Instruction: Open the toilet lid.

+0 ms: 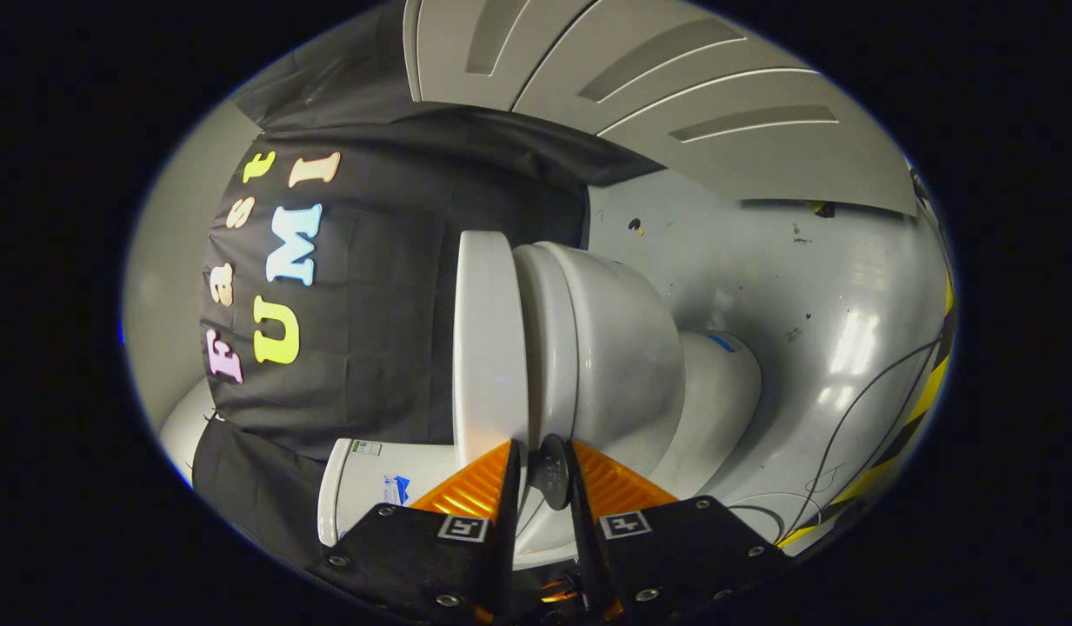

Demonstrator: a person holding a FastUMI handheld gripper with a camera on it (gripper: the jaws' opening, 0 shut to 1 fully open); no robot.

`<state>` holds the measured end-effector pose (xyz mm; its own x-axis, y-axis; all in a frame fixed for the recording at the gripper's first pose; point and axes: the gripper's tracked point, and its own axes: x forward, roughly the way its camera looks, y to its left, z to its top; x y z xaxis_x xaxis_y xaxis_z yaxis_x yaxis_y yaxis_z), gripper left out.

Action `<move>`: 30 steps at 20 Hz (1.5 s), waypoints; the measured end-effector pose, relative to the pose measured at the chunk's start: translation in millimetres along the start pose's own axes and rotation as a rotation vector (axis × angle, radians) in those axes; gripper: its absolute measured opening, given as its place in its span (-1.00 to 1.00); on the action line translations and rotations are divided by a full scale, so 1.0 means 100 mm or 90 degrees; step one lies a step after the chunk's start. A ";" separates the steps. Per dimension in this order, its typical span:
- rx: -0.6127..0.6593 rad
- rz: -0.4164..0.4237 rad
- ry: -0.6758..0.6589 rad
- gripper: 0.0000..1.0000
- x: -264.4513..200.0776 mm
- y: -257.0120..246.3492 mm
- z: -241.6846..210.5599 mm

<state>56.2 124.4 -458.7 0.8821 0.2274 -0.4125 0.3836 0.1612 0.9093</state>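
Fingers: the gripper (542, 474) sits nearest the camera, its two fingers (475, 487) narrowly parted, not pressed together, one on each side of a small dark round pad.
Grip: cannot tell whether both fingers press on anything; the left finger lies against the edge of the toilet lid, the right finger lies against the seat side of the toilet.
Dark pad: a small round dark disc (551, 469) stands in the gap between the fingertips, at the near edge of the toilet, where lid and seat meet.
Toilet: a white toilet (622, 356) appears turned on its side, since the camera is rolled; it lies just ahead of the fingers and extends beyond them.
Toilet lid: the white lid (488, 339) lies flat against the seat (549, 339), closed or nearly so, with only a thin seam between them.
Bowl: the rounded bowl swells out from the seat on the side away from the lid, narrowing to a base (718, 391) that meets the floor.
Tank: a white tank (370, 487) with small stickers adjoins the toilet on the lid side, close to the left finger.
Floor: a grey glossy floor (805, 287) with dark scuffs lies past the toilet base.
Cables: thin dark cables (857, 409) run over the floor beyond the base, near a yellow-and-black striped tape (922, 404).
Wall: a black cloth (388, 313) hangs behind the toilet lid.
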 end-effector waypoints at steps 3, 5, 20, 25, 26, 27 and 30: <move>0.009 0.006 -0.005 -0.81 -0.03 0.01 0.02; 0.001 0.008 -0.009 -0.88 -0.02 0.02 0.01; -0.094 -0.081 -0.039 -1.00 -0.13 0.17 0.03; -0.133 -0.122 -0.054 -1.00 -0.17 0.27 0.00; -0.135 -0.120 -0.059 -1.00 -0.19 0.31 0.01; -0.134 -0.119 -0.064 -1.00 -0.22 0.35 0.01; -0.149 -0.137 -0.072 -1.00 -0.25 0.40 -0.01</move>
<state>49.2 125.8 -412.0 0.8173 0.0582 -0.5732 0.5031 0.4128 0.7593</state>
